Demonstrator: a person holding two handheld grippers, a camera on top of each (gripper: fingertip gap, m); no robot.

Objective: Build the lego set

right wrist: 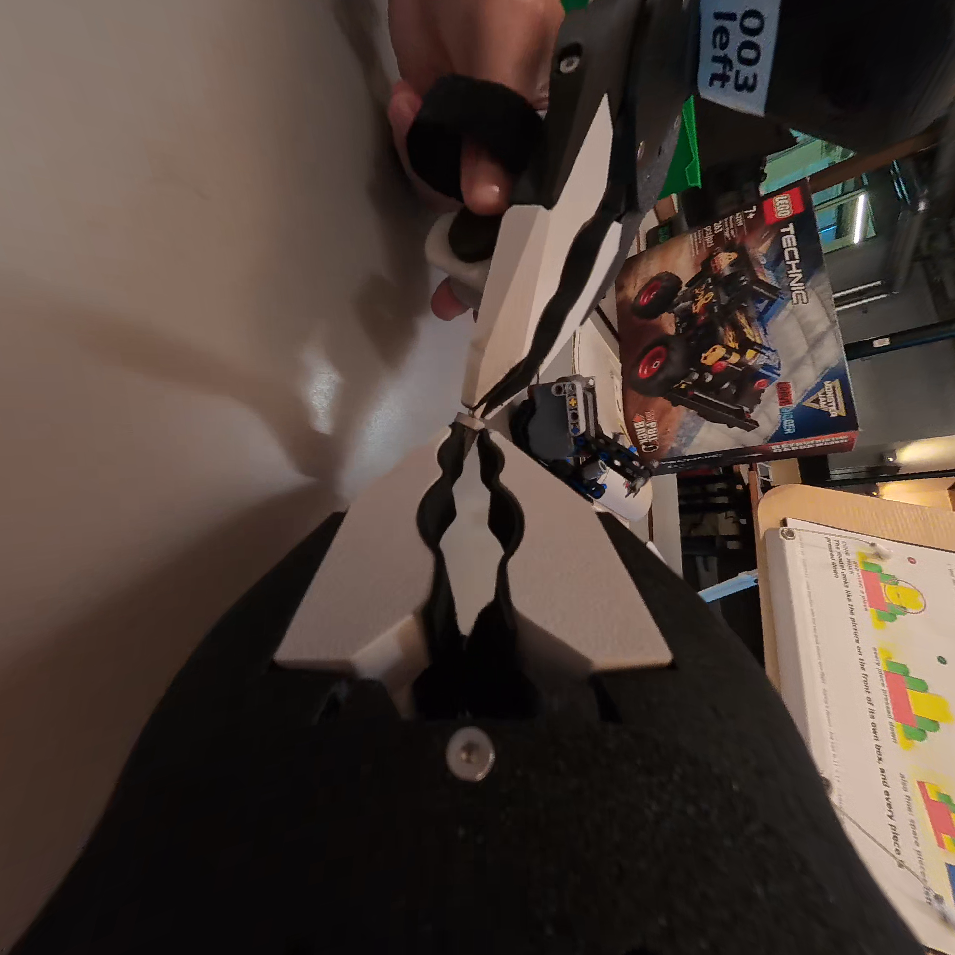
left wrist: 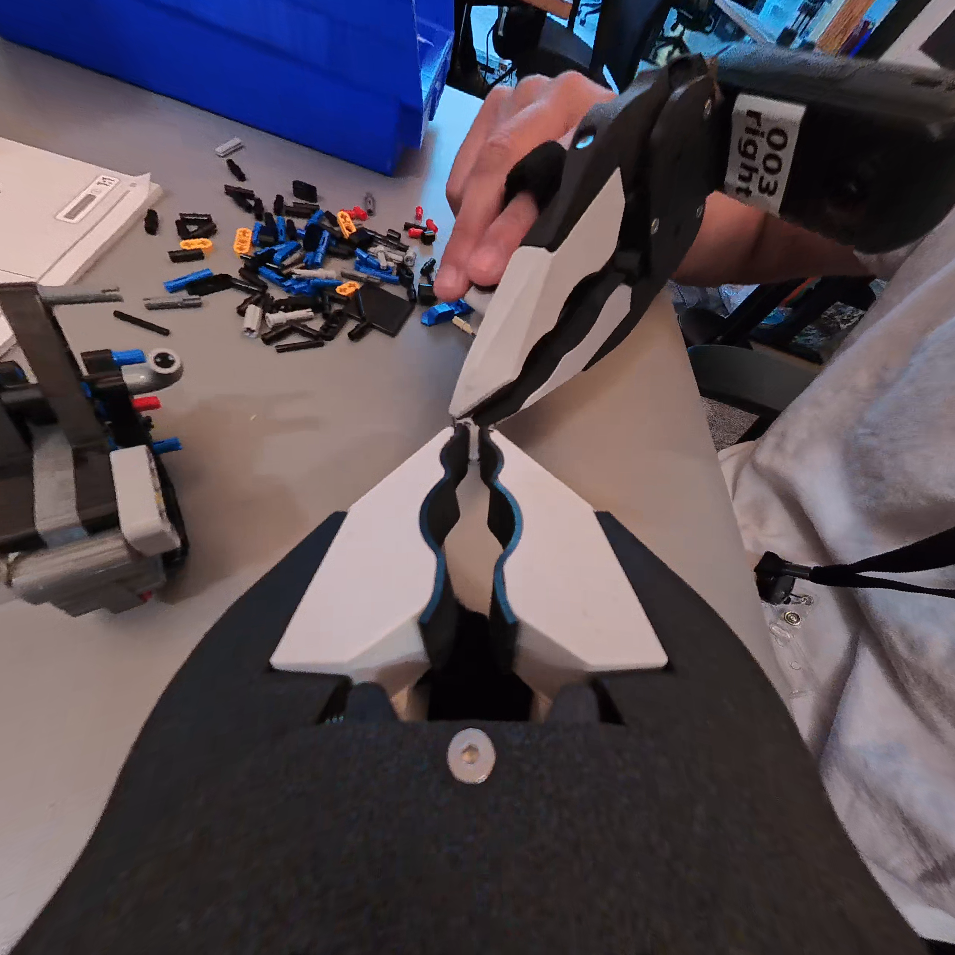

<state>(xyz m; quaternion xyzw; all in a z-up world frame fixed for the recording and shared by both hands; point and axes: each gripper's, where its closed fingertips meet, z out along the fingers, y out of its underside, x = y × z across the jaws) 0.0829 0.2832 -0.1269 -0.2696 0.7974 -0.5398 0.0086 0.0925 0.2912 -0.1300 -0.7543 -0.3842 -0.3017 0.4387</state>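
Observation:
My left gripper (left wrist: pixel 471 439) is shut on a small light-grey pin (left wrist: pixel 473 447) and holds it above the grey table (left wrist: pixel 310 439). My right gripper (left wrist: pixel 466 416) comes in from the upper right, and its closed tips meet the pin's top end. In the right wrist view my right gripper (right wrist: pixel 469 433) pinches the same pin (right wrist: pixel 468 420), with the left gripper (right wrist: pixel 473 408) shut just above it. The partly built grey, black and blue model (left wrist: pixel 93 491) stands at the left; it also shows in the right wrist view (right wrist: pixel 568 418).
A pile of loose black, blue, orange and red pieces (left wrist: pixel 310 274) lies behind the grippers. A blue bin (left wrist: pixel 258 67) and a white booklet (left wrist: pixel 51 217) sit at the back left. The set's box (right wrist: pixel 734 320) and a picture sheet (right wrist: pixel 868 697) are at the right. A person's shirt (left wrist: pixel 852 517) is close by. Only a small space, under 4 cm, lies between the two pairs of fingers.

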